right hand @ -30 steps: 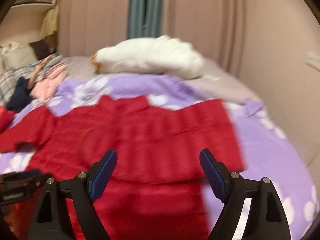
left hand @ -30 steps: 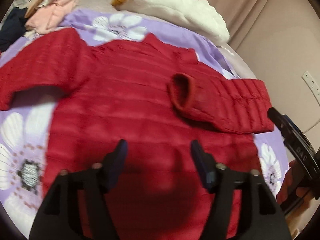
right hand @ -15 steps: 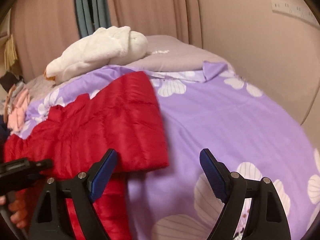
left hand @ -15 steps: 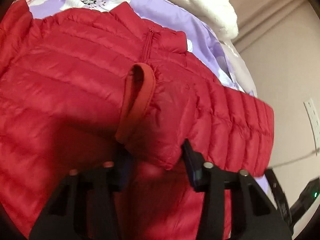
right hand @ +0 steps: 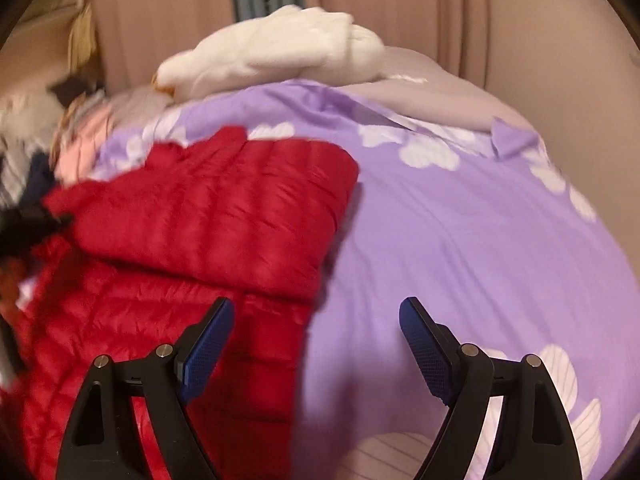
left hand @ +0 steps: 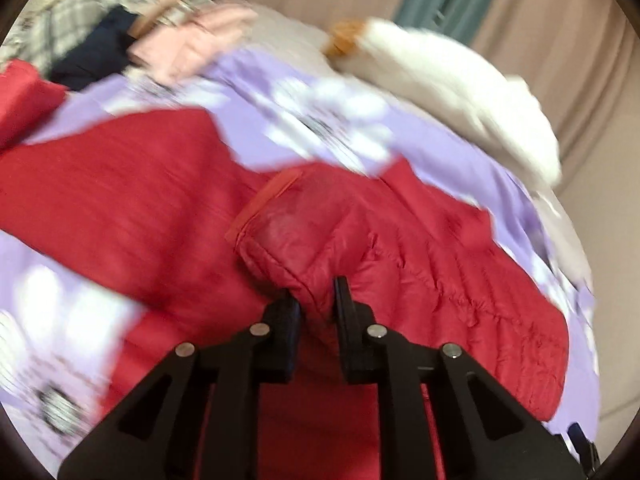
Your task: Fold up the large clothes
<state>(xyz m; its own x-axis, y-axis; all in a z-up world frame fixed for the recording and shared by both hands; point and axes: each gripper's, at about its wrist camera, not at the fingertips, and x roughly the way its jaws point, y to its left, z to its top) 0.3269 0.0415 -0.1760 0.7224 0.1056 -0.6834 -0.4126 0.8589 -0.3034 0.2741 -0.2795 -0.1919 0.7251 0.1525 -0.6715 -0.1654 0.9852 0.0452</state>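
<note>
A red quilted puffer jacket (left hand: 140,208) lies spread on a purple flowered bedspread (left hand: 320,120). Its right sleeve (left hand: 400,248) is folded across the body, cuff (left hand: 264,208) toward the middle. My left gripper (left hand: 318,300) is shut on the sleeve just below the cuff and holds it slightly raised. In the right wrist view the jacket (right hand: 208,216) fills the left half, with the folded sleeve on top. My right gripper (right hand: 316,332) is open and empty, hovering over the jacket's right edge and the bedspread (right hand: 460,232). The left gripper's black body (right hand: 24,224) shows at the far left.
A white plush toy (left hand: 448,80) lies at the head of the bed, also seen in the right wrist view (right hand: 276,48). A pile of pink, navy and plaid clothes (left hand: 152,40) sits at the back left. Curtains and a wall stand behind.
My left gripper closed on the folded sleeve near its cuff and lifted it, with the view swinging up toward the headboard. My right gripper stayed open and drifted slightly back over the jacket's edge.
</note>
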